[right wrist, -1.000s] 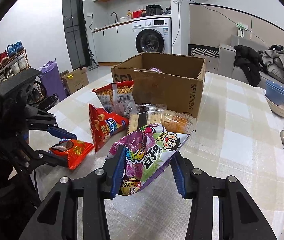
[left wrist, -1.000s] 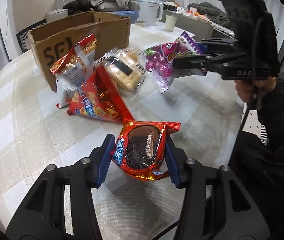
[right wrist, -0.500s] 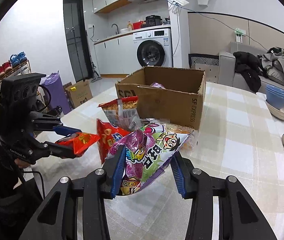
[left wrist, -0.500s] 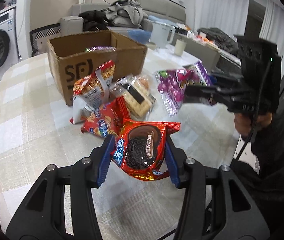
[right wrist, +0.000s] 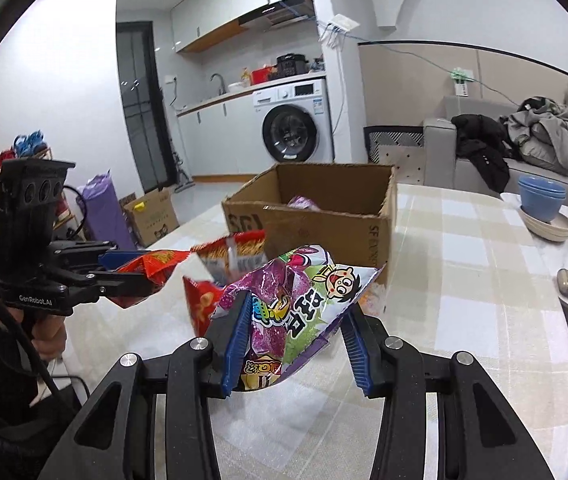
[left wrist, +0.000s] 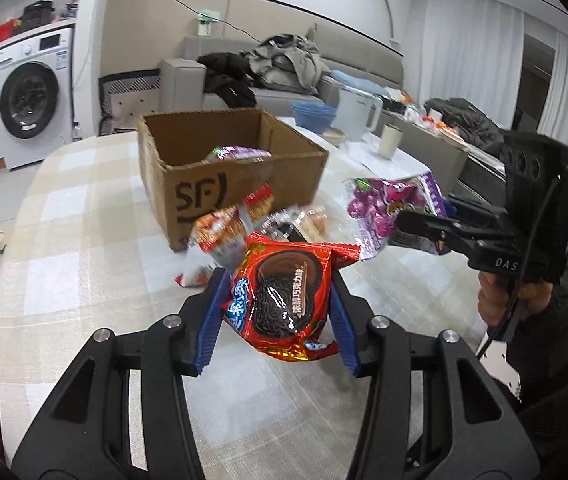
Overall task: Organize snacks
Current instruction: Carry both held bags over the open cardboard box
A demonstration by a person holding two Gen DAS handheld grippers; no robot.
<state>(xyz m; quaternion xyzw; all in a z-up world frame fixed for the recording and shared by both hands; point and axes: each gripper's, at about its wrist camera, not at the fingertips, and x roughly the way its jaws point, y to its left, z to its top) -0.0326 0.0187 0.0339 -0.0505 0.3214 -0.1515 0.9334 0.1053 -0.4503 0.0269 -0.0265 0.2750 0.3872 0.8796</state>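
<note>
Compared with a second ago, the left gripper (left wrist: 277,302) is sitting higher off the table (left wrist: 83,248) with the cookie pack (left wrist: 284,296), and its view is tipping up so the whole box (left wrist: 239,184) is showing, open top included, where before only the front wall was in frame. The right gripper (right wrist: 294,338) is barely shifting; its purple bag (right wrist: 296,304) is hanging in about the same spot above the table.

Both sets of fingers are staying clamped: the left blue pads (left wrist: 213,316) are squeezing the cookie pack from both sides, and the right ones (right wrist: 239,336) are pinching the purple bag the same way.

The cookie pack is shiny red foil with a dark sandwich cookie printed on it, blue lettering on the left, crinkled at the bottom seam, clear of the tabletop. The purple bag is crumpled, with a cartoon kid's face and a green patch.

The box is standing open toward the table's far edge, with another purple bag (left wrist: 235,154) already lying inside. Just in front of it, a red-and-white chips bag (left wrist: 227,228), a clear wrapped pack (left wrist: 300,224) and a red snack bag (right wrist: 201,304) are still piled on the table.
</note>
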